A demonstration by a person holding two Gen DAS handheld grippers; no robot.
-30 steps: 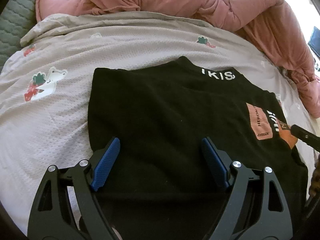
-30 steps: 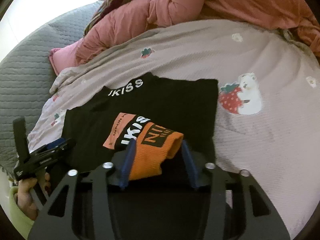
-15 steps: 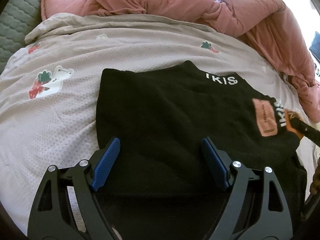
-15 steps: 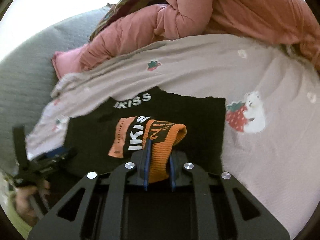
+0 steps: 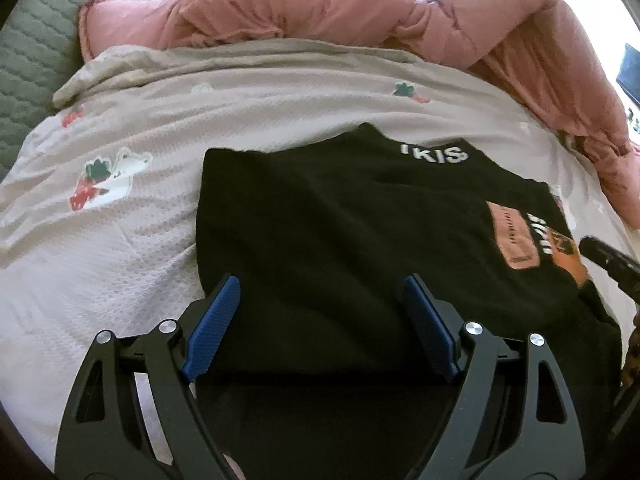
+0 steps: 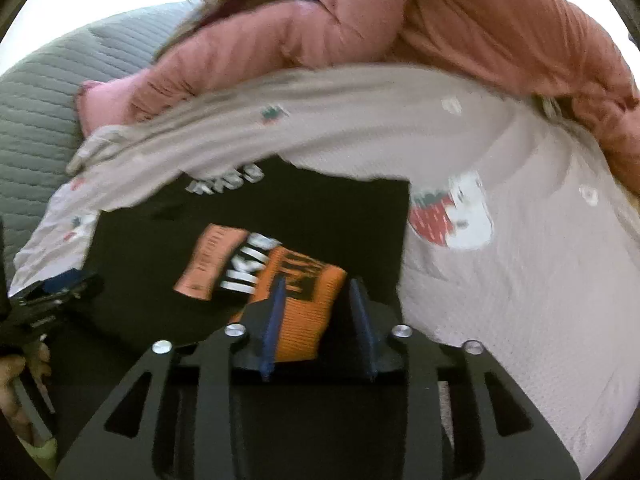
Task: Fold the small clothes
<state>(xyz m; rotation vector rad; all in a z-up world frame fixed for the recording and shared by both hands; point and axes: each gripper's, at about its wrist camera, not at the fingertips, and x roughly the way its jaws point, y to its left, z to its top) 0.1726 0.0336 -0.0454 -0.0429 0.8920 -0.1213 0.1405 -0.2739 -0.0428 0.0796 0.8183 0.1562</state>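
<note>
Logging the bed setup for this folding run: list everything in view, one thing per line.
sweater: one, black, white lettering at the collar, flat on the blanket
cuff: one, orange, lying on the sweater, between the right claw's fingers
blanket: one, beige with strawberry prints, under the sweater
duvet: one, pink, bunched behind the blanket
quilt: one, grey, left of the blanket
left claw: black with blue pads, open over the sweater's near edge
right claw: black with blue pads, jaws just opened, around the cuff

right view's bedsheet motion-blurred
</note>
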